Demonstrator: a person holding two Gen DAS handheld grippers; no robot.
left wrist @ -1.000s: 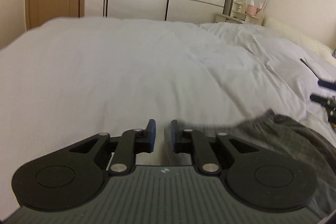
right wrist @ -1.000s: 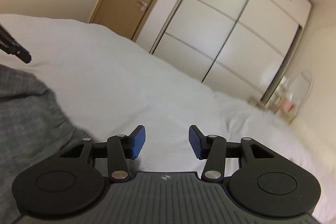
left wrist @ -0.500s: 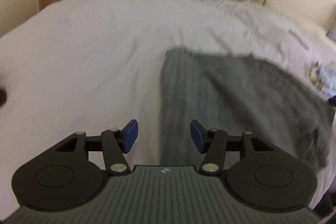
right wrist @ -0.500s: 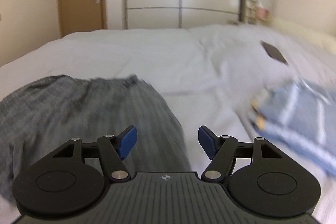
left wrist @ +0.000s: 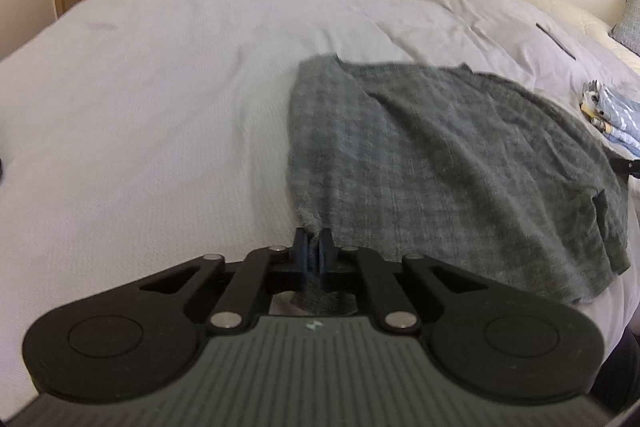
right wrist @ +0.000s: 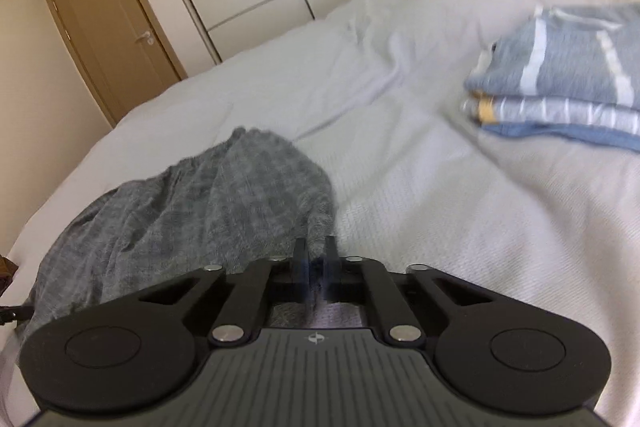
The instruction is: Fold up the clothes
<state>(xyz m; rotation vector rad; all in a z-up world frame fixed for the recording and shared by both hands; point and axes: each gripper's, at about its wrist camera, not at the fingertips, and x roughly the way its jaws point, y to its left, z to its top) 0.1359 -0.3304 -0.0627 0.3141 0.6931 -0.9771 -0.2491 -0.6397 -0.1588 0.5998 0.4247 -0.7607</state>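
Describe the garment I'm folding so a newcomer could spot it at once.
On the white bed, it lies spread at the near edge, both grippers pinching its hem. This grey garment is dark, loose and unfolded, unlike the folded blue striped stack nearby.

Garment [left wrist: 448,155] on bed [left wrist: 160,87], folded stack [right wrist: 560,79] rightward

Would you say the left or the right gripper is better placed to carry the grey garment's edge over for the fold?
Neither clearly: left gripper and right gripper each pinch a near corner of the grey garment.
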